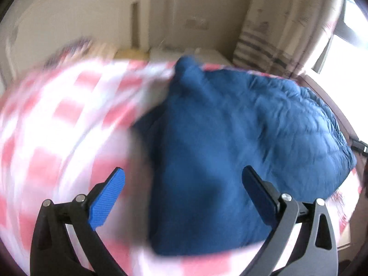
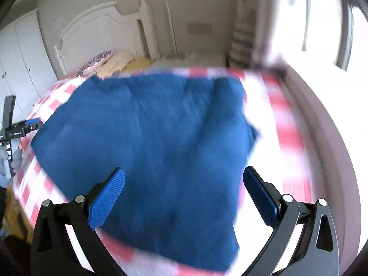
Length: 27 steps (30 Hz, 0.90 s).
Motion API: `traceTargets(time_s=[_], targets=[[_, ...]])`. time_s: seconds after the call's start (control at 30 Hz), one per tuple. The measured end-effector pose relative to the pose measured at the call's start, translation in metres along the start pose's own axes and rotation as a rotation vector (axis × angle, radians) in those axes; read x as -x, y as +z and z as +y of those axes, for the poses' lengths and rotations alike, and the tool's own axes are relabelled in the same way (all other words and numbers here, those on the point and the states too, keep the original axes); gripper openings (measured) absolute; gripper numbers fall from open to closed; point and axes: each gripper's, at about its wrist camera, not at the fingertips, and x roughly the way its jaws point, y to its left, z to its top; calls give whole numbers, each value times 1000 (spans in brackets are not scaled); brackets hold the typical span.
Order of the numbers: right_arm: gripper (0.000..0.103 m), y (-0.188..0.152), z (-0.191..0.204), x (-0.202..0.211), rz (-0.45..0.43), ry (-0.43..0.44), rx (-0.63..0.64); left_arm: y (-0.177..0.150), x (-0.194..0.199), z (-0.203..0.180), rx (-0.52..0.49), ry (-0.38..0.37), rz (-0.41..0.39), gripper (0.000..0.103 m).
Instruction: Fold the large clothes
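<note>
bed [image 2: 285, 119] with red-and-white check cover fills most of both views, blurred by motion. blue jacket [image 2: 147, 151] lies on the cover: centre of the right wrist frame, spread out roughly flat, puffy and quilted; in the left wrist frame it takes up centre and right [image 1: 230, 138], with one narrower part running up to the top centre. white headboard [image 2: 101, 30] upper left of the right wrist frame, pillows [image 2: 110, 63] just below it at the far end of the bed. white wardrobe [image 2: 20, 64] far left. curtain [image 1: 264, 36] upper right of the left wrist frame, bright window [image 2: 322, 23] at the right edge.

left gripper [image 1: 182, 197] low in its frame, jaws wide apart, nothing between them, blue pads [image 1: 107, 202] clear of the cloth, above the near part of the jacket; contact cannot be told. right gripper [image 2: 184, 197] low in its frame, jaws also wide apart and empty, over the near edge of the jacket. the left gripper also shows at the left edge of the right wrist frame [image 2: 27, 124], beside the jacket's left side, a hand [image 2: 16, 154] just below it.
</note>
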Motion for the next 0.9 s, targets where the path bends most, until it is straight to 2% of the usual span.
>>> traceTargets(time_s=[0.07,0.13,0.2,0.23,0.27,0.3,0.37,0.43,0.53,0.6,0.73,0.8,0.83,0.87,0.9], targets=[[98,-19,-10,-5,29,39,-34,-18,-5,17,52,-41,40,101],[96,-29,-14,-8,11,87,-74,-29,-10,20,77,-62,38,101],[87,-32,-11,-7,-26,109,-79,-32,-8,15,81,-68,13,97],[81,-31,-9,-6,-38,105,-72,-30,-8,9,70,-68,1,86],[70,-30,-6,-4,-53,104,-60,-27,-8,0,49,-70,-10,65],[66,-29,-3,-1,-64,96,-52,-25,-8,-7,32,-69,-5,58],[46,-31,1,8,-82,70,-28,-22,-5,-23,1,-2,-9,42],[33,-34,1,19,-96,57,-24,-28,3,-29,-27,-1,-16,30],[32,-48,1,29,-78,73,-13,-46,25,-22,-21,-82,11,25],[32,-65,1,42,-52,115,-22,-61,40,-20,-27,-96,34,25],[35,-110,11,81,32,237,-12,-114,83,-14,-67,-92,92,27],[38,-119,13,98,48,205,8,-127,97,-7,-58,-73,102,39],[41,-116,13,104,38,168,18,-129,105,-4,-50,-29,88,54],[49,-108,13,113,2,92,31,-125,115,0,-36,53,46,75],[56,-94,14,122,-56,17,38,-117,126,3,-16,116,-14,81]])
